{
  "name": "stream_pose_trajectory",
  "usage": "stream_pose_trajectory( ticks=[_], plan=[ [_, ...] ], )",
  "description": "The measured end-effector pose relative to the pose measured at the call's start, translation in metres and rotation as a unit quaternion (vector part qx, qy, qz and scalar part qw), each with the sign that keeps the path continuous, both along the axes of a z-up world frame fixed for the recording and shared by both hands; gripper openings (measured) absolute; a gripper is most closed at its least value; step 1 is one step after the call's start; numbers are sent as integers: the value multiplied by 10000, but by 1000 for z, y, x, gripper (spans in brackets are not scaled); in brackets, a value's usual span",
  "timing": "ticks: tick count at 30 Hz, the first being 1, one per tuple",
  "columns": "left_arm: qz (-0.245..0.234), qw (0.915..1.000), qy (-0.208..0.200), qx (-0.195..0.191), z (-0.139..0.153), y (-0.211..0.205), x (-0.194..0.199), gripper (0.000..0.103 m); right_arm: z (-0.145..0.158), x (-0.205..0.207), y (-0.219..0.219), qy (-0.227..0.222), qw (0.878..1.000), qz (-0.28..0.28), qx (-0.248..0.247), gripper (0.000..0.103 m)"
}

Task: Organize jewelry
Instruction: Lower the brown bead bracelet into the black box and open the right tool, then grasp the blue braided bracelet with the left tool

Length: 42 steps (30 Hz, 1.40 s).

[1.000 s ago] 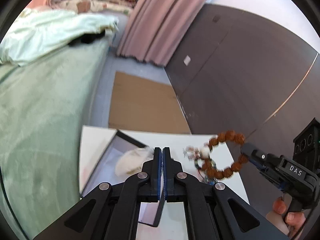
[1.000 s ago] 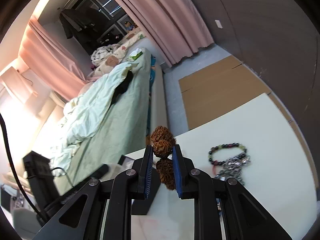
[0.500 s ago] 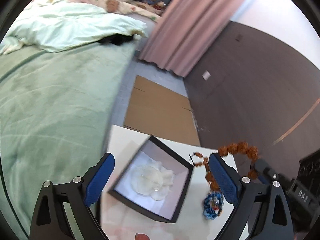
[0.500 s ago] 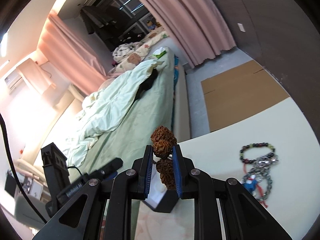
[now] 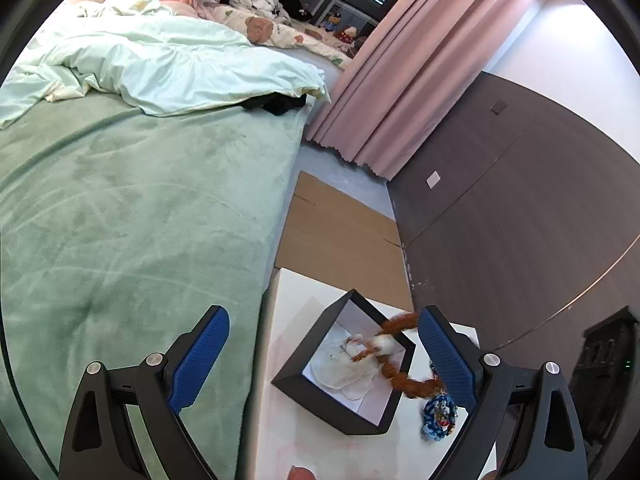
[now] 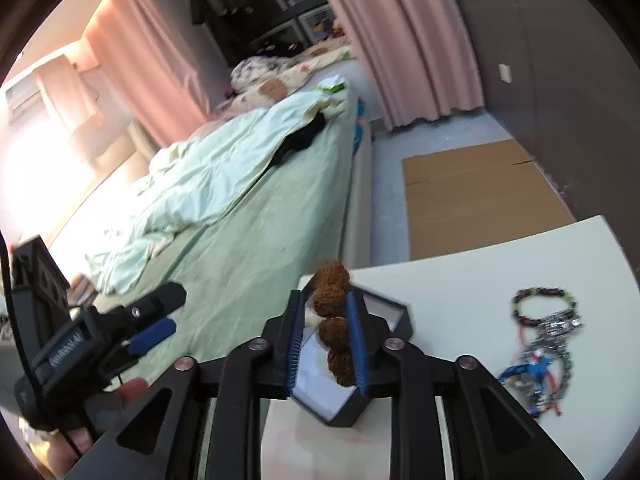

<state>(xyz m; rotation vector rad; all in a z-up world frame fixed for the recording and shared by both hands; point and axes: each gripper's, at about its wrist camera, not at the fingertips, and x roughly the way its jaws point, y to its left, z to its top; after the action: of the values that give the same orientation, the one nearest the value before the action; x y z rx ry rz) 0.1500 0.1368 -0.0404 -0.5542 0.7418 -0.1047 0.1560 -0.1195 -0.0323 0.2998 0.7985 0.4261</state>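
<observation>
A black open jewelry box with a white lining and a pale pouch inside sits on the white table. My right gripper is shut on a brown beaded bracelet and holds it over the box; the bracelet hangs above the box's right side in the left wrist view. My left gripper is open wide and empty, just in front of the box. More bracelets and a blue chain lie on the table to the right; the blue chain also shows in the left wrist view.
A bed with a green blanket runs along the table's left side. Flat cardboard lies on the floor beyond the table. A dark wall panel stands at the right, pink curtains behind.
My left gripper opened wide and drew back from the box. My right gripper carried the brown bracelet left, from beside the box to above it.
</observation>
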Motion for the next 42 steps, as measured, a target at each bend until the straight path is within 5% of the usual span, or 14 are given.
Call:
stream_pose_trajectory(
  ticks=[2, 10, 22, 25, 34, 42],
  plan=[
    [44, 10000, -25, -14, 2, 4, -5, 95, -4, -1, 3, 160, 9989, 256, 346, 57],
    [-7, 10000, -89, 42, 6, 2, -19, 95, 2, -23, -32, 105, 9986, -20, 518, 58],
    [-641, 9968, -299, 371, 11, -58, -29, 95, 0, -32, -121, 589, 9954, -683, 309, 59],
    [-873, 9947, -342, 429, 11, -80, -28, 94, -5, -34, -139, 787, 9935, -725, 378, 80],
    [-1851, 9798, -277, 708, -6, -149, -24, 83, -33, -33, -191, 1491, 9784, -1246, 709, 84],
    [-2586, 9630, 19, 764, -40, -209, -21, 66, -33, -31, -223, 1578, 9792, -1174, 500, 84]
  ],
)
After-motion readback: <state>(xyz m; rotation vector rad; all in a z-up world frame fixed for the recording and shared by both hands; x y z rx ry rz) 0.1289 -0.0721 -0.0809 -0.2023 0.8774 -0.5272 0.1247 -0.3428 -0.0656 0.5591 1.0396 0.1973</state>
